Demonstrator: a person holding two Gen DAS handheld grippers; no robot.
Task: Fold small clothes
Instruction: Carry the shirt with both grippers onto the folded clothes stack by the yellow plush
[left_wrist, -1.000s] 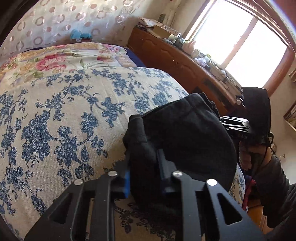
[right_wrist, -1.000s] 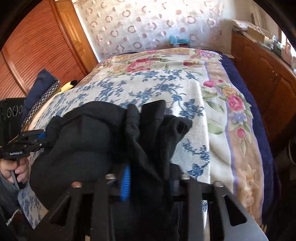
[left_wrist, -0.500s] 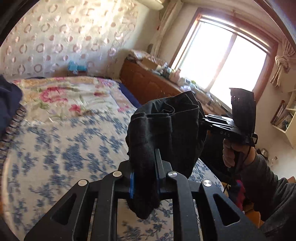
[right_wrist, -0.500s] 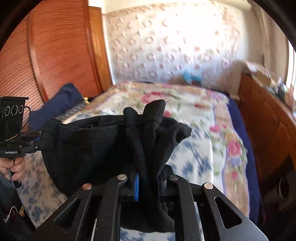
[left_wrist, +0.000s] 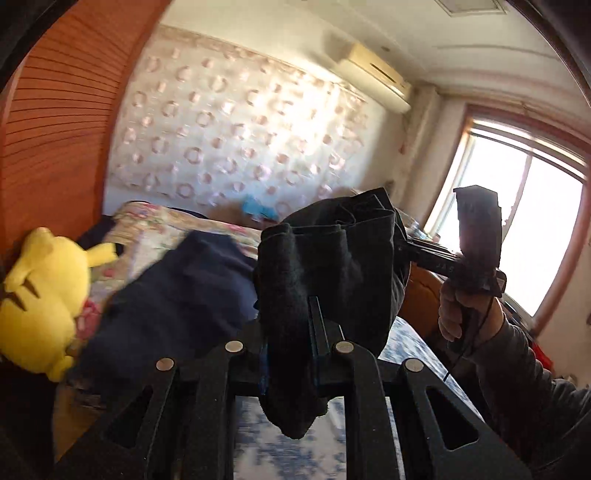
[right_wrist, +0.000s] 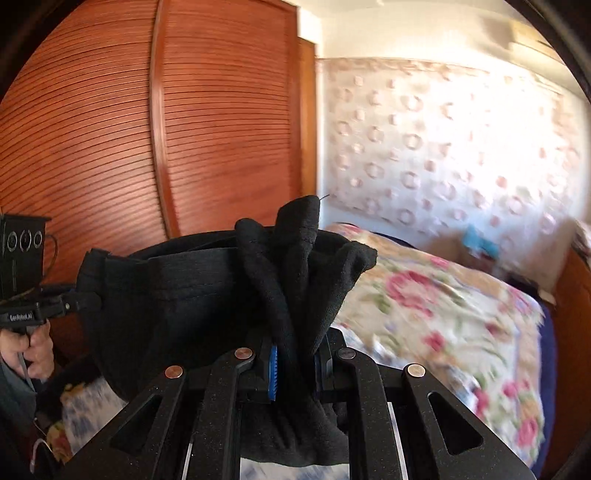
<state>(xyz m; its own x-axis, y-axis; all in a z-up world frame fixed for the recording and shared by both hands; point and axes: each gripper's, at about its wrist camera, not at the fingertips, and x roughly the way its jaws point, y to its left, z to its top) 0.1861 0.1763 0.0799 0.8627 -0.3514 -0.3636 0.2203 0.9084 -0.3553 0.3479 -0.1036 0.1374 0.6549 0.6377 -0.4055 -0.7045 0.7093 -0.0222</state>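
Left wrist view alone shows yellow plush toy (left_wrist: 40, 299) and window (left_wrist: 517, 236); right wrist view alone shows slatted wardrobe doors (right_wrist: 147, 129). Left gripper (left_wrist: 288, 354) and right gripper (right_wrist: 295, 365) both pinch black garment (right_wrist: 192, 295), stretched between them above the bed (right_wrist: 461, 314).

The small black garment (right_wrist: 207, 295) was soft matt knit cloth, fuzzy at its bunched edge; the black left gripper (left_wrist: 288, 350) looked matt grainy plastic with dull metal rivets; at nine o'clock, the yellow toy (left_wrist: 40, 295) was plush; the slatted reddish wardrobe door (right_wrist: 110, 129) was smooth, satin-finished wood.
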